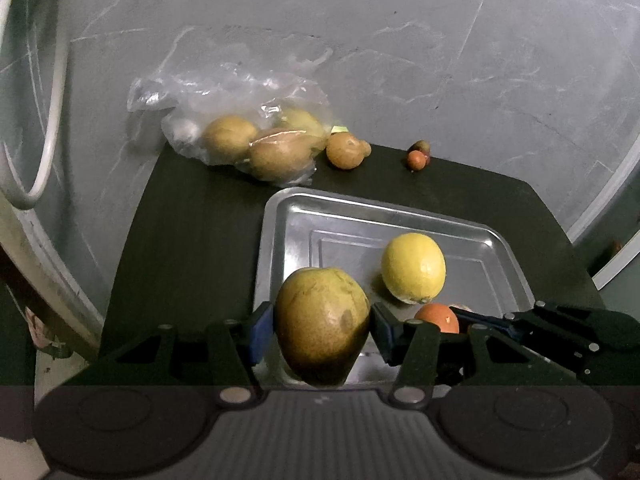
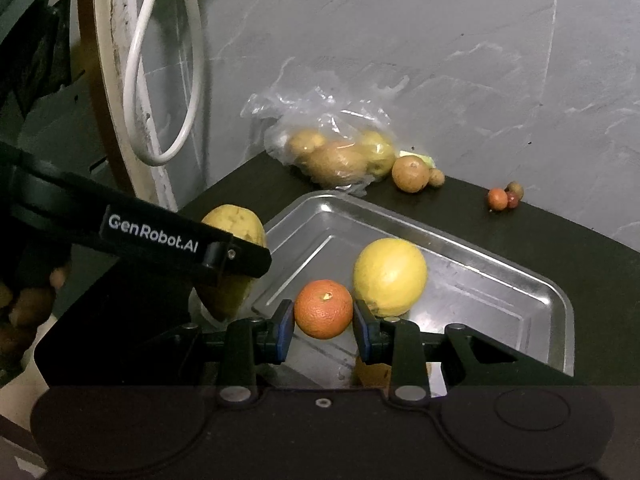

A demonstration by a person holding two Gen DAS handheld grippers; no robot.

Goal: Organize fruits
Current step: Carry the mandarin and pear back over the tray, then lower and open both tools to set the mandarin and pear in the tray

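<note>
— Steel tray [image 1: 288, 216] as the anchor. Left of it?

— Off its far-left corner, a clear plastic bag [image 1: 240, 92], with several yellow-brown fruits [image 1: 230, 136] inside. Not yet unpacked.

— At the near-left edge?

— Left gripper [image 1: 322, 330], clenched around a big greenish-yellow pear [image 1: 322, 322], held over the near rim, seemingly above the floor of the tray. Hard to tell whether touching down.

— Inside the tray?

— One lemon [image 2: 390, 276] lying on the metal, mid-tray. Just in front of it, right gripper [image 2: 323, 322], pads pressed on a small orange [image 2: 323, 309], near the front edge. Raised or resting: cannot tell.

— Beyond the far rim?

— A loose brown round fruit [image 2: 409, 174] beside the bag with a smaller one [image 2: 436, 177] touching it. Further right, well apart from the tray, a cluster of tiny reddish fruits [image 2: 505, 196].

— Progress, then?

— Probably early: one fruit placed, two in hand, bagged and loose ones left.
</note>
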